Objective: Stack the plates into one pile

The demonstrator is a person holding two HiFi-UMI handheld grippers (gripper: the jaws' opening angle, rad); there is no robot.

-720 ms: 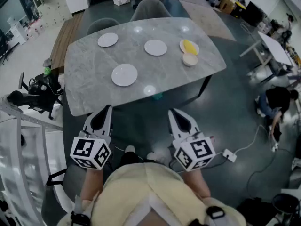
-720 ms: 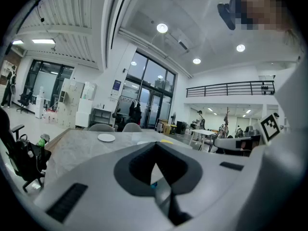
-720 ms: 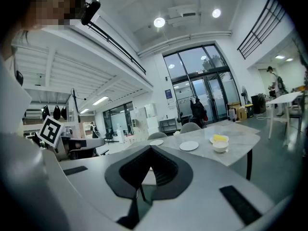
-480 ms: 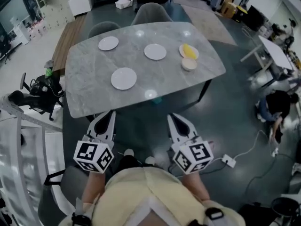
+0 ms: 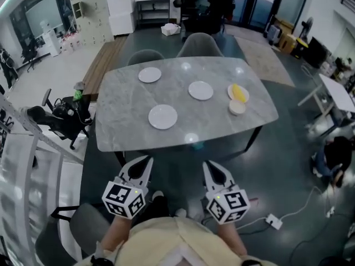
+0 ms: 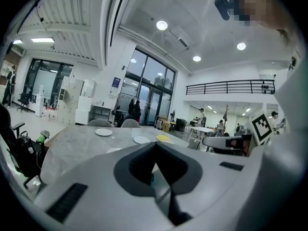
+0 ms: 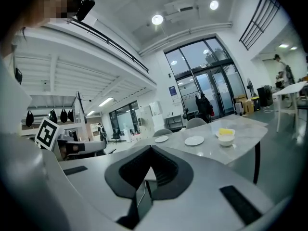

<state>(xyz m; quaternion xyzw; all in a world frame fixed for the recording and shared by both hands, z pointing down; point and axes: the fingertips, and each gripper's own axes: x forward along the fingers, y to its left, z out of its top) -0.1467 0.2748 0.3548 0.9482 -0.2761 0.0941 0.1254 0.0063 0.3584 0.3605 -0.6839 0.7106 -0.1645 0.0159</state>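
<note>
Three white plates lie apart on the grey marble table [image 5: 122, 104]: one near the front [image 5: 162, 116], one at the far left [image 5: 150, 75], one in the middle [image 5: 201, 90]. A plate with something yellow on it [image 5: 238, 92] and a small bowl [image 5: 237, 107] sit at the right end. My left gripper [image 5: 146, 160] and right gripper [image 5: 209, 165] hang side by side over the floor, short of the table's near edge, both shut and empty. In the right gripper view the middle plate [image 7: 194, 140] and the bowl [image 7: 225, 139] show ahead.
Two grey chairs [image 5: 199, 42] stand at the table's far side. A dark office chair [image 5: 58, 115] is left of the table and a white railing [image 5: 33, 143] runs along my left. Cables and a power strip [image 5: 273, 221] lie on the floor to the right.
The table has shifted right and farther up in the head view, and more of the room behind it shows. Both grippers sit lower in the view, still side by side and shut.
</note>
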